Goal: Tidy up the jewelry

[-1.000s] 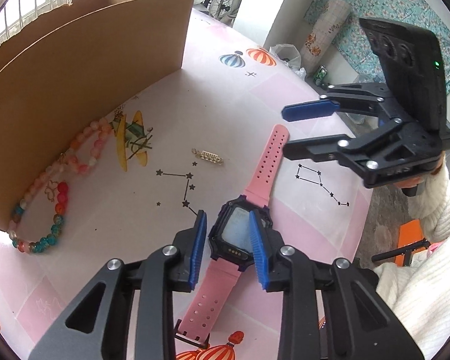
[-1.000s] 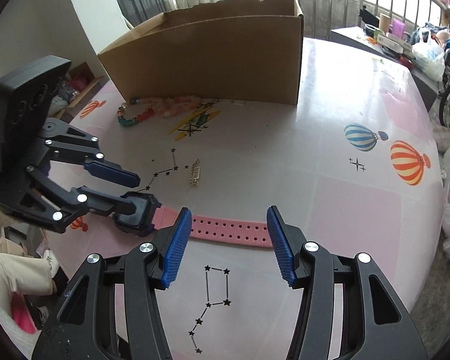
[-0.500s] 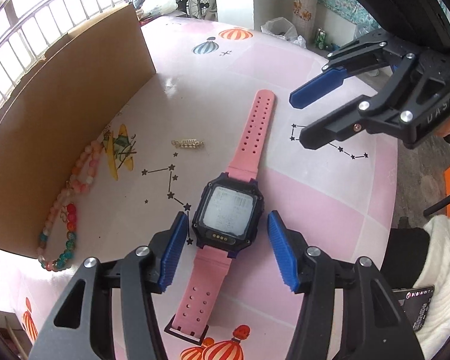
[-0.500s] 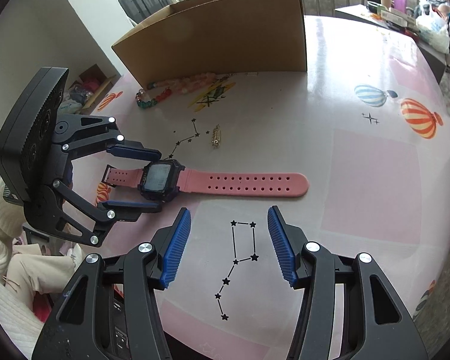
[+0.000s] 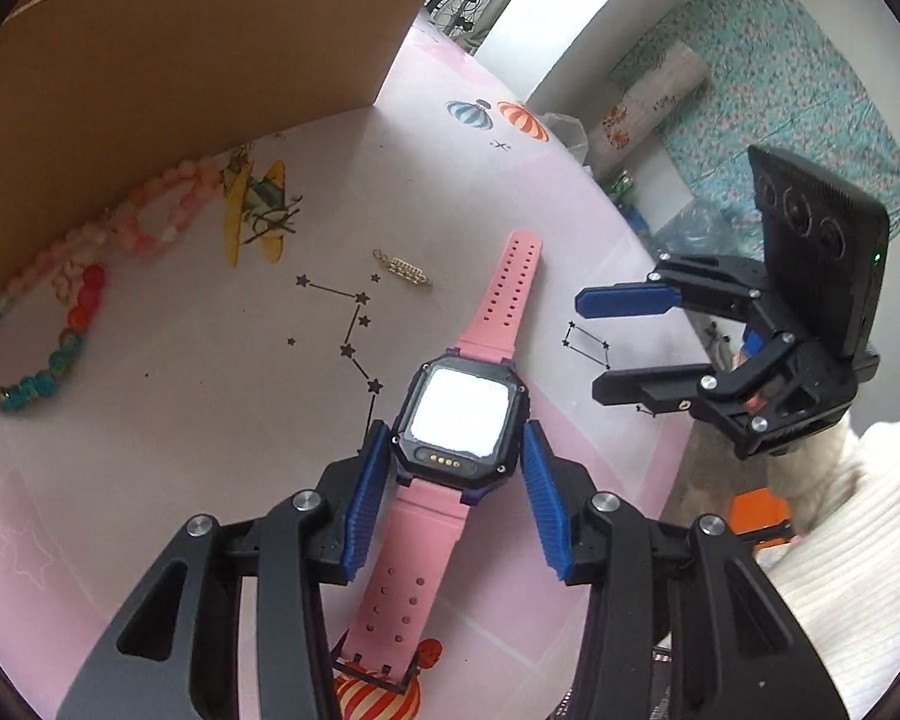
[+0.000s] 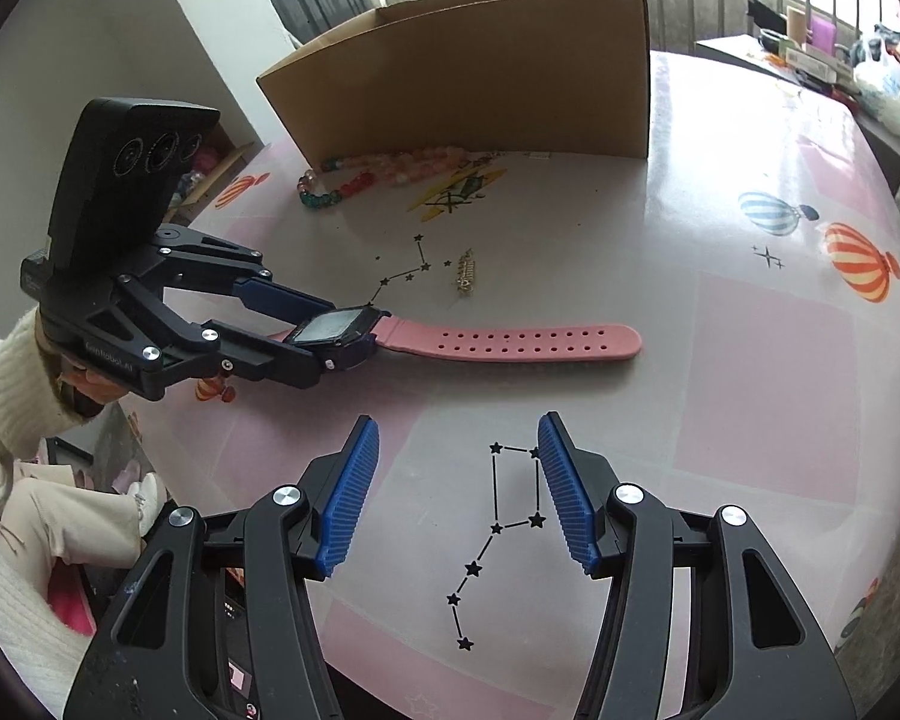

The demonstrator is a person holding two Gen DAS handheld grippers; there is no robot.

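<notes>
Watch point(image 5: 459, 420) lies flat on the bench point(image 5: 210, 420), its pink strap pointing away, its face between the closing left jaws point(image 5: 450, 480), not yet squeezed, while the right jaws point(image 6: 459, 489) hang open, empty, farther off.

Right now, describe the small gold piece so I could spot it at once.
Start at the cardboard box on the pink table. Between its beaded bracelets and the pink watch lies the gold charm. It is the only metallic piece, tiny and lying alone.
</notes>
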